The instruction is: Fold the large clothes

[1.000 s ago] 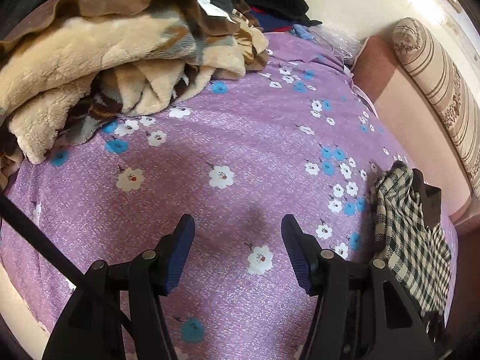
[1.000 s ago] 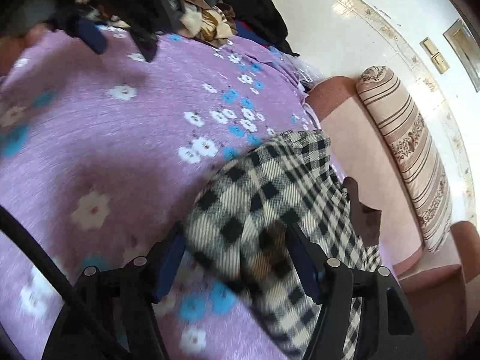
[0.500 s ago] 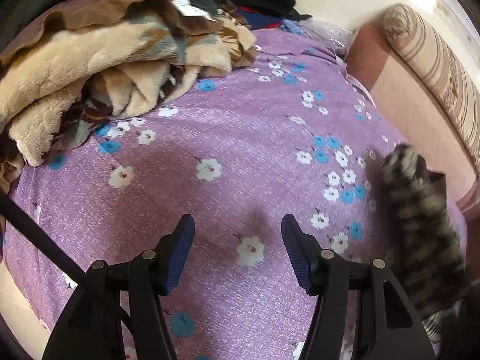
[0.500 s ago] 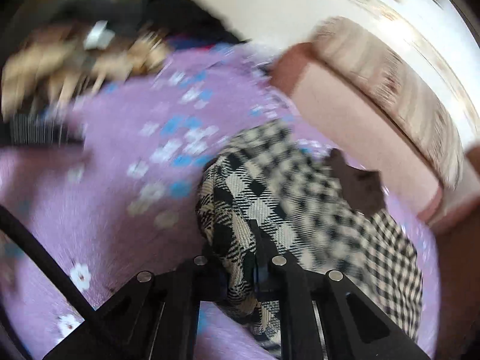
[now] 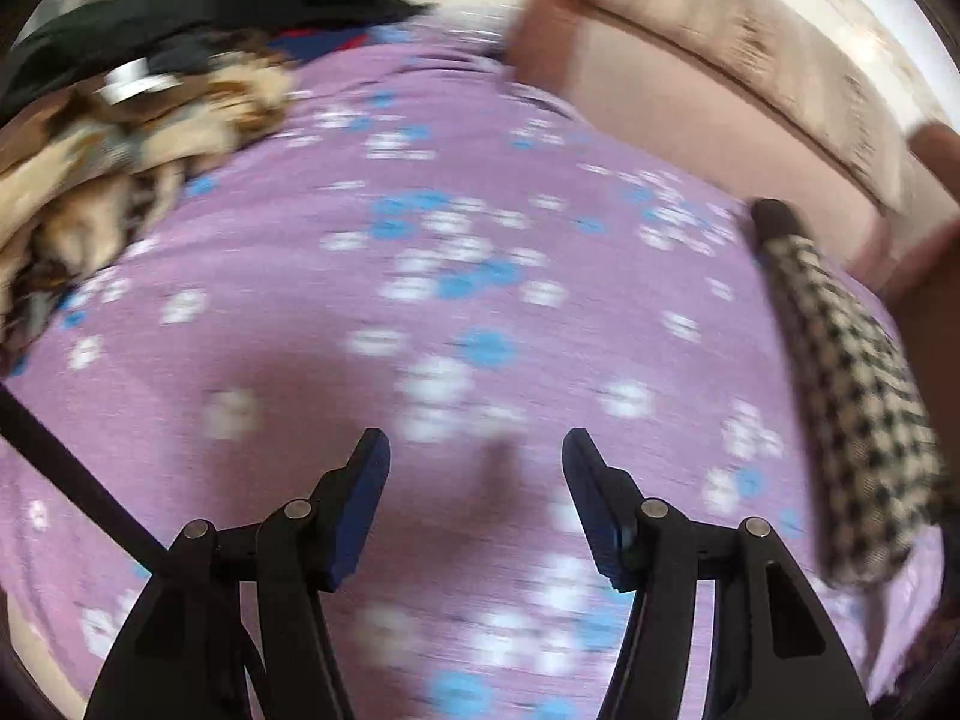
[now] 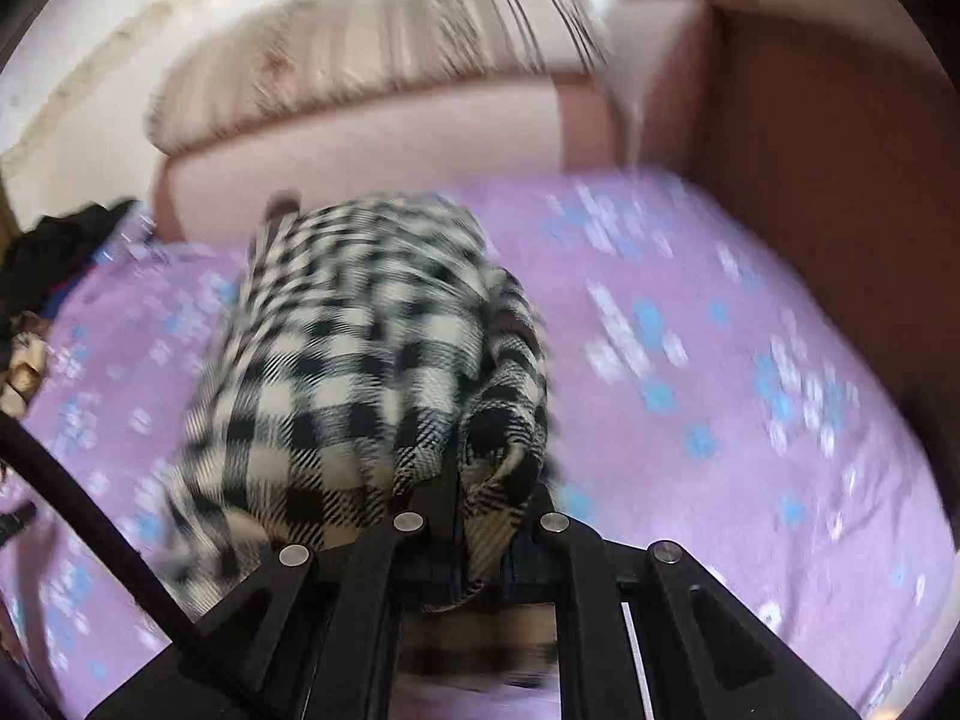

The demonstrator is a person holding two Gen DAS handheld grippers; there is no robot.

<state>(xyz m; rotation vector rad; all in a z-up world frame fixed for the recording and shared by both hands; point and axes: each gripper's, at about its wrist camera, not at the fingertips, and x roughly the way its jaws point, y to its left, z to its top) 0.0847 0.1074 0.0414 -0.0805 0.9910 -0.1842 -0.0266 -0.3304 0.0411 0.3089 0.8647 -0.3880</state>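
A black-and-white checked garment [image 6: 360, 360] lies bunched on the purple flowered bedsheet [image 6: 720, 390]. My right gripper [image 6: 474, 498] is shut on a fold of its near edge, and the cloth drapes over the jaws. The same garment shows at the right edge of the left wrist view [image 5: 858, 420]. My left gripper [image 5: 477, 480] is open and empty, hovering above the bare sheet [image 5: 420, 300] to the left of the garment. Both views are blurred by motion.
A heap of beige and brown blankets [image 5: 120, 168] and dark clothes [image 5: 240, 6] lies at the far left. A pink headboard [image 5: 690, 102] with a striped bolster [image 6: 372, 54] runs along the far side. A brown wall of the bed frame [image 6: 840, 150] stands at the right.
My right gripper has closed on the checked garment and swung right with it. My left gripper has turned towards the headboard and stays open.
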